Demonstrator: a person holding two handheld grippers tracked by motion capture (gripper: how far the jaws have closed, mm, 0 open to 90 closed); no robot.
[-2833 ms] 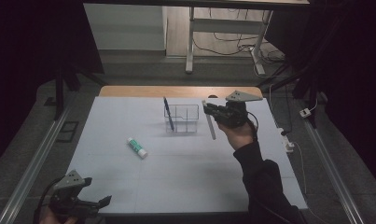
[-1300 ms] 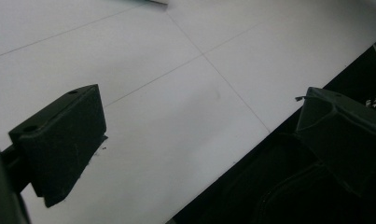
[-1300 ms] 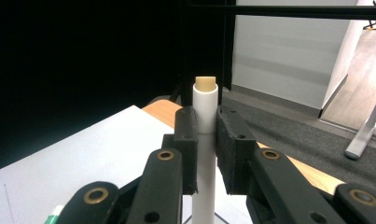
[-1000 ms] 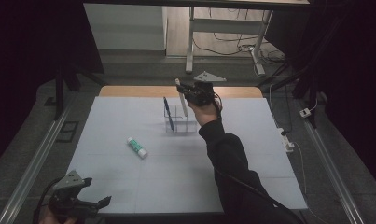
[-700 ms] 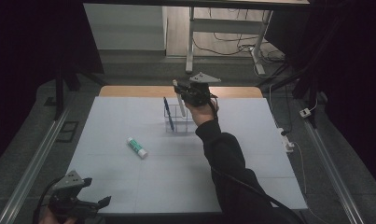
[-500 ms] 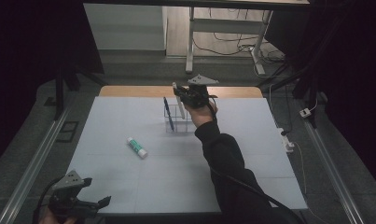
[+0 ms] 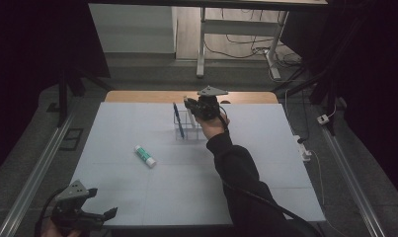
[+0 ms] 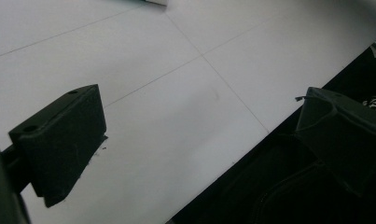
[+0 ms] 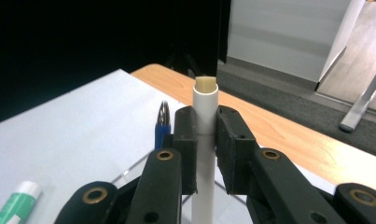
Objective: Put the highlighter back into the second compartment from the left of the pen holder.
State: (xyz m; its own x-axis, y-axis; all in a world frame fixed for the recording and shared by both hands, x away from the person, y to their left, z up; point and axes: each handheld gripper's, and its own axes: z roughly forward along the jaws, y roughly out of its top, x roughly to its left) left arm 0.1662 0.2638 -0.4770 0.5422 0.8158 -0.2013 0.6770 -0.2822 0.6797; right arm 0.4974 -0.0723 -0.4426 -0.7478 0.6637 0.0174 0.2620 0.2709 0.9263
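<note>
Right gripper view: right tongs (image 9: 205, 135) clamp a white pen (image 9: 205, 154) upright over the holder (image 7: 189, 129); next, lower and release. Left tongs (image 8: 195, 140) open, idle.

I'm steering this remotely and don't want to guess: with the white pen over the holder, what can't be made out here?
- White pen, right gripper view: its lower end is cut off by the bottom edge and the jaws.
- Clear holder, high view: the right gripper and hand cover part of it; whether the pen is inside cannot be told.
- Green-and-white tube, high view: label too small to read.
</note>
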